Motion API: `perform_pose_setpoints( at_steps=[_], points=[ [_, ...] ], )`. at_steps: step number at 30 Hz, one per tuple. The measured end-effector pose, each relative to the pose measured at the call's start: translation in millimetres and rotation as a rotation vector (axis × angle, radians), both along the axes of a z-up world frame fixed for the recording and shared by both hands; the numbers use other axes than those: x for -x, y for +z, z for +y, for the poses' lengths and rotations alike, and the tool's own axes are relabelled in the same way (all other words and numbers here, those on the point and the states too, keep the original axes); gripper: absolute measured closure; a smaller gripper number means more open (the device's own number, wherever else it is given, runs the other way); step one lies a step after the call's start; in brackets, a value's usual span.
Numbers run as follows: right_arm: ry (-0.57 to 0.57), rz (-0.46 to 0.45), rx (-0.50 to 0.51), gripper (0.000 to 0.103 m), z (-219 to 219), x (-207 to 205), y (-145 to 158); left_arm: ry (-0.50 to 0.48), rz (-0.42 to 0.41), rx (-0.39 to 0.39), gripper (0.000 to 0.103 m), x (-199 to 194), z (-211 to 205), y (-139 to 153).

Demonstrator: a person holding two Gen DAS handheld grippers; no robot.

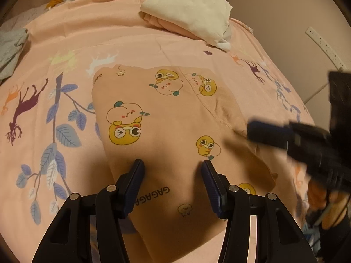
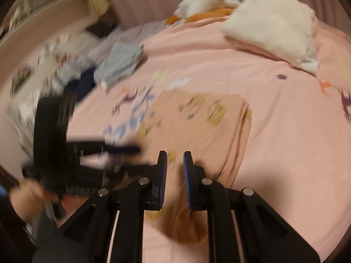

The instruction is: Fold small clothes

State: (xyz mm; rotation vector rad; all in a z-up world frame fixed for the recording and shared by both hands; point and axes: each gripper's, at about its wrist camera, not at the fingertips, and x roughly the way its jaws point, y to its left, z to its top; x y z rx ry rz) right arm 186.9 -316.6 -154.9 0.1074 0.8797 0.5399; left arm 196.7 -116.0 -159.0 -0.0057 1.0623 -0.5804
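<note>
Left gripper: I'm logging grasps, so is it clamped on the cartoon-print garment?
No. The left gripper stands open over the cartoon-print garment, gripping nothing.

Counted: one peach cartoon-print garment [image 1: 166, 118] near centre; one folded stack, white [image 1: 193, 11] over pink, far right; one grey garment [image 2: 120, 62] far left; two grippers [image 1: 172, 175] [image 2: 175, 168]

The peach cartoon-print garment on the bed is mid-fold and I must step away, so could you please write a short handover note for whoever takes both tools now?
Left tool: open, empty, over the near part of the peach garment.
Right tool: open with a narrower gap, empty, over the garment's near right edge.
Garment lies flat on the pink bedsheet, apparently partly folded.
Done: a white and pink folded stack at the far side.
Left: finish this fold; loose clothes wait far left.
</note>
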Motion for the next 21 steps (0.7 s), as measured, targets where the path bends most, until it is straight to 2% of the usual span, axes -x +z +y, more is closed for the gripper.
perform_pose_setpoints(
  at_steps=[2,3,5,7,21],
  points=[
    [0.017,0.002,0.101,0.087,8,3,-10,0.002,-0.011,-0.009,0.050,1,-1,-1],
    [0.012,0.013,0.147,0.090,9,4,-16,0.005,-0.015,-0.012,0.050,3,-1,-1],
    [-0.015,0.040,0.195,0.092,3,-1,-28,0.008,-0.020,-0.017,0.050,4,-1,-2],
    [-0.034,0.065,0.180,0.092,-4,1,-35,0.012,-0.025,-0.022,0.050,5,-1,-1],
    [-0.091,0.087,0.126,0.092,-17,21,-38,0.026,-0.063,-0.072,0.050,32,3,-3]
  ],
)
